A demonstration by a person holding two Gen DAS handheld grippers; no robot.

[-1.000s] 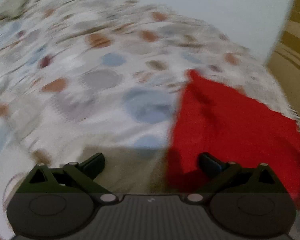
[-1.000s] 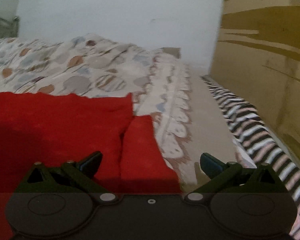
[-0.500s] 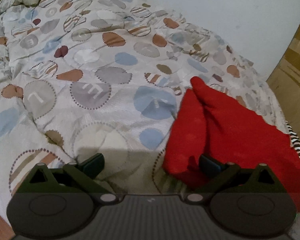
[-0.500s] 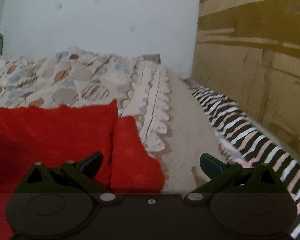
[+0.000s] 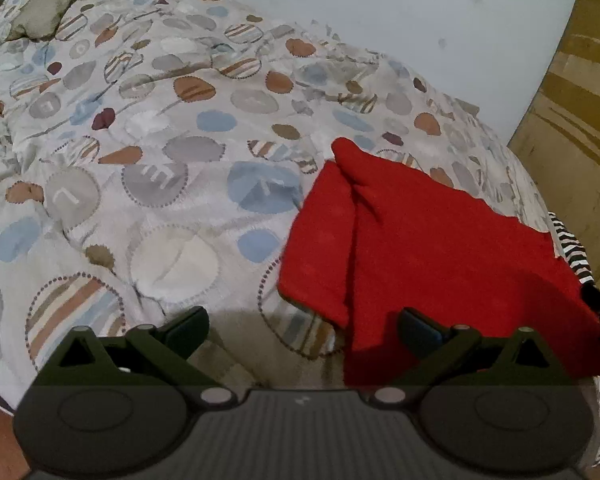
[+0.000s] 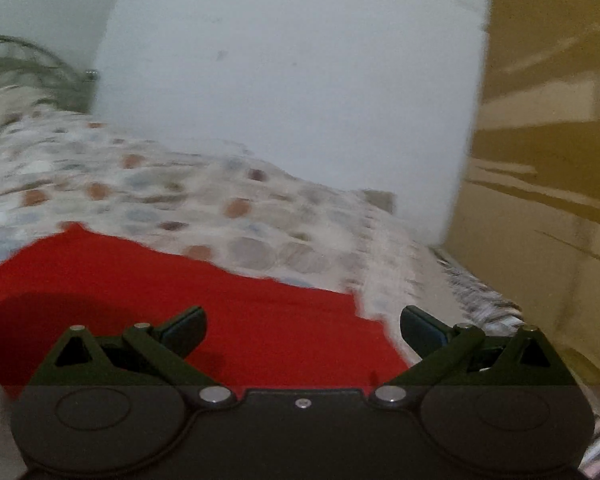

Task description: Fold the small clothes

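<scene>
The left hand-held gripper (image 5: 303,322) stands wide and holds nothing; its right finger hangs over the near edge of the red cloth (image 5: 432,248), its left finger over bare quilt (image 5: 148,148). The right hand-held gripper (image 6: 303,322) is also wide and empty, above the cloth (image 6: 204,300) near its right edge.

The cloth lies partly folded on the quilt, toward the bed's right side, with one flap doubled over along its left edge.

Risks from here:
- A pinch at the doubled flap may catch only the top layer, so the fold opens when lifted.
- A deep pinch may take quilt along with the cloth and drag it.
- The right wrist view is blurred; a grasp made in motion may miss the edge.
- Uneven lift between the two sides would skew the fold.
</scene>
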